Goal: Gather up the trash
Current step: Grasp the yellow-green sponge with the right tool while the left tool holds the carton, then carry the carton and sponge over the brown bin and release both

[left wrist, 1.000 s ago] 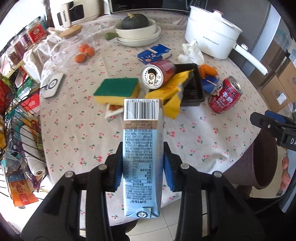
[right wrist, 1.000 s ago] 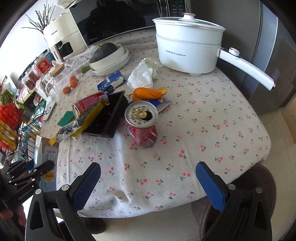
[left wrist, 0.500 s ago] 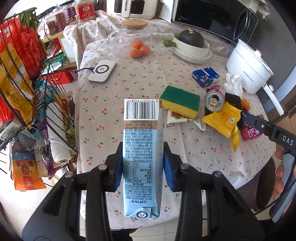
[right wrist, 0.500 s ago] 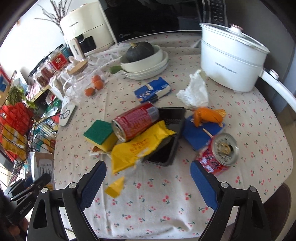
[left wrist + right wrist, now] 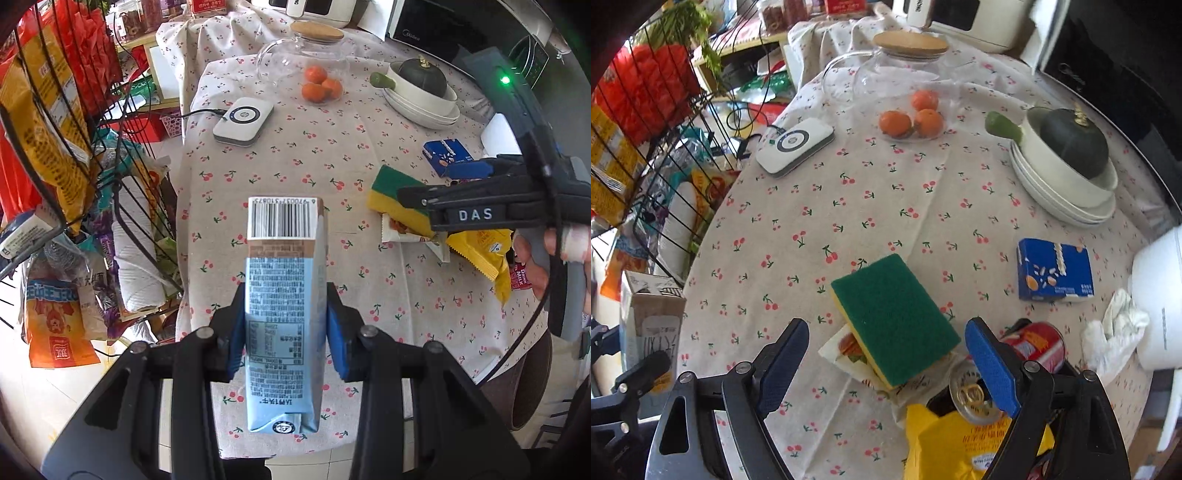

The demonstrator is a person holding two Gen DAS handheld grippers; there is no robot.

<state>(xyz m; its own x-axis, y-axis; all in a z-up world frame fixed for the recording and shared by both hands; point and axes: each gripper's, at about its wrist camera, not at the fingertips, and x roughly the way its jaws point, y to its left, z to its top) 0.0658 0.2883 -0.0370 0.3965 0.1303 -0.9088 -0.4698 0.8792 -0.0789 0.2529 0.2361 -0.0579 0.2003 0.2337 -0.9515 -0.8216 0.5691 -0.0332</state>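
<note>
My left gripper [image 5: 286, 325] is shut on a light blue drink carton [image 5: 284, 295] and holds it above the table's near edge. The carton also shows at the left of the right wrist view [image 5: 650, 325]. My right gripper [image 5: 886, 354] is open and empty, hovering over a green and yellow sponge [image 5: 894, 314] that lies on a snack wrapper [image 5: 846, 350]. A red can [image 5: 1034, 347] lies on its side beside a yellow packet [image 5: 960, 443]. A blue box [image 5: 1054, 271] and crumpled white tissue [image 5: 1115, 332] lie to the right.
A glass jar [image 5: 901, 85] with oranges, a white charger pad [image 5: 796, 144], stacked bowls [image 5: 1067, 192] with a squash and a white pot [image 5: 1160, 302] stand on the cherry tablecloth [image 5: 849, 206]. A wire rack [image 5: 55, 166] of goods stands left of the table.
Both grippers have swung left around the table. The right gripper moved in over the sponge. The left gripper still holds the carton.
</note>
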